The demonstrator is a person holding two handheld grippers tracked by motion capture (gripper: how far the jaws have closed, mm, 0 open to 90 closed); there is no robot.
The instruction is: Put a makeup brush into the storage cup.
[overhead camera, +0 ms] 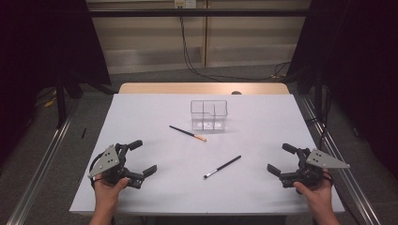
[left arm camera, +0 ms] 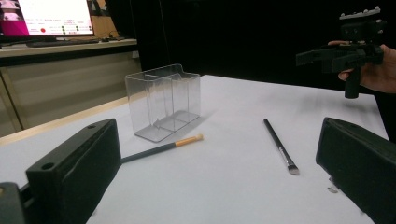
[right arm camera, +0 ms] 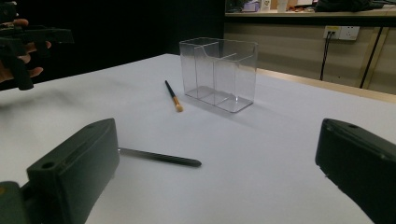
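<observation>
In the high view we hold the left claw (overhead camera: 146,157) at the lower left of the frame and the right claw (overhead camera: 279,159) at the lower right, each just above the white surface (overhead camera: 155,117). Both claws stand wide apart with nothing between their jaws, and in each gripper view the two black jaws rise at the bottom corners with bare white surface between them.

Near the centre of the high view, a little above the middle, stands the clear plastic organiser box (overhead camera: 209,115) with inner dividers, upright and with nothing in it. Just to its lower left lies a slim black-handled brush with an orange-tan tip (overhead camera: 188,133), its tip pointing toward the box and lying close to it; we cannot tell from above whether they touch, though the left gripper view shows the tip (left arm camera: 196,138) a little apart from the box (left arm camera: 163,100).

Lower and slightly right of centre lies a second slim black brush with a silver ferrule (overhead camera: 222,167), slanted, its bristle end toward the lower left. It sits between our two claws, nearer the right one, and well apart from the box. In the right gripper view its handle (right arm camera: 161,157) lies just beyond the left-hand jaw.
</observation>
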